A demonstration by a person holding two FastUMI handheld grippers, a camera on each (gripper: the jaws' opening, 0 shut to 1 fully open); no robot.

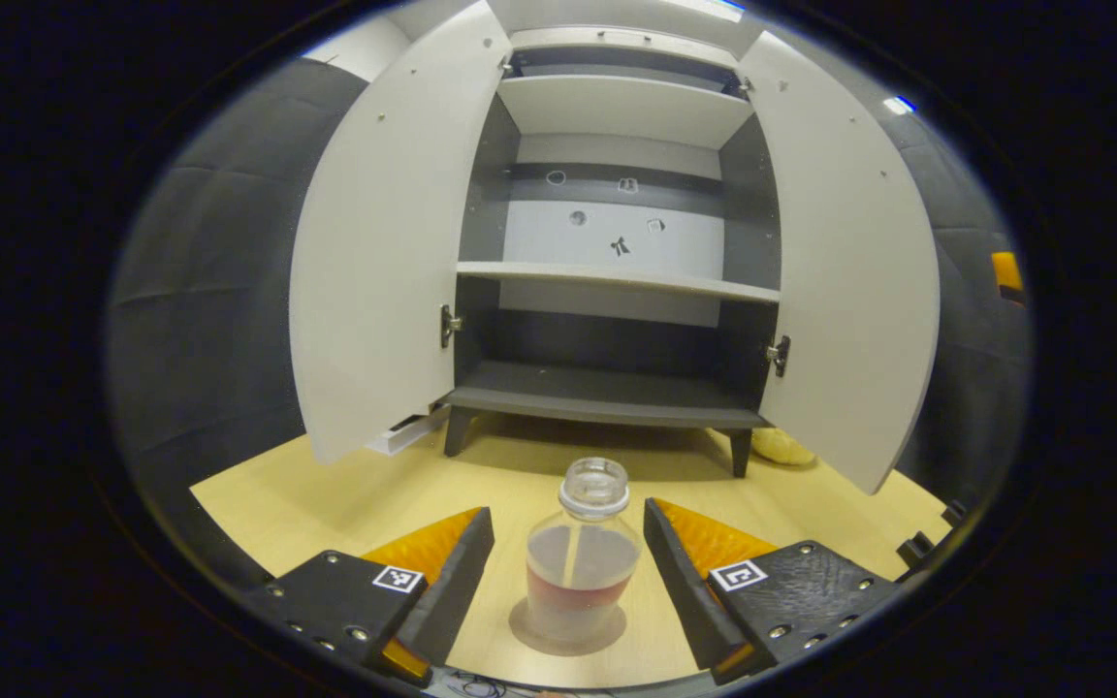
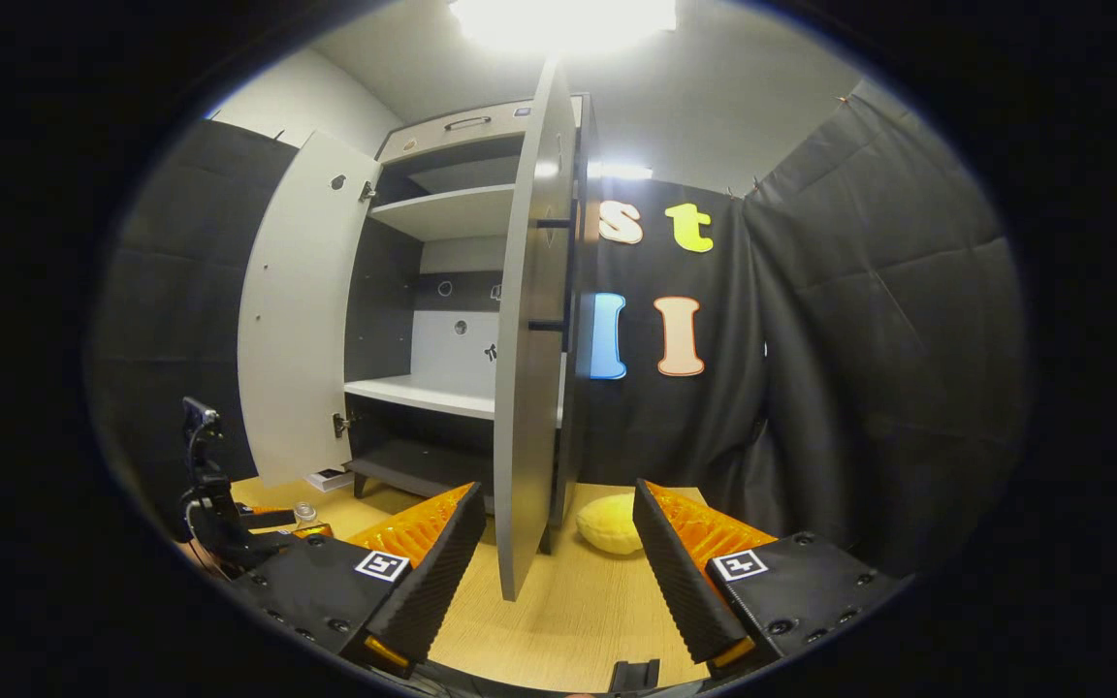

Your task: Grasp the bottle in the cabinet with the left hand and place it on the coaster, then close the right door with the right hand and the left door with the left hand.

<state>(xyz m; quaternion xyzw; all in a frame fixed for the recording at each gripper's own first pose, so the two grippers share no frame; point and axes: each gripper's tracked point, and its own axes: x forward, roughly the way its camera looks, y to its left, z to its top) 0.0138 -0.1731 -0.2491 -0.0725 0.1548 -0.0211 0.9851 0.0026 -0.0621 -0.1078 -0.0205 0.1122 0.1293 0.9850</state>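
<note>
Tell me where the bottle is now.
In the left gripper view, the bottle stands upright on the coaster, between the open left gripper fingers, before the cabinet.

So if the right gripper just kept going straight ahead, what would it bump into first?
Probably the right door. Its edge stands between the open fingers of the right gripper, just ahead. How far ahead is hard to judge in this view.

Bottle [image 1: 582,562] upright on coaster [image 1: 568,635]; left tool [image 1: 568,572] open around it

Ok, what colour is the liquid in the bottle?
Reddish, low in the clear bottle; best seen in the left gripper view.
</note>
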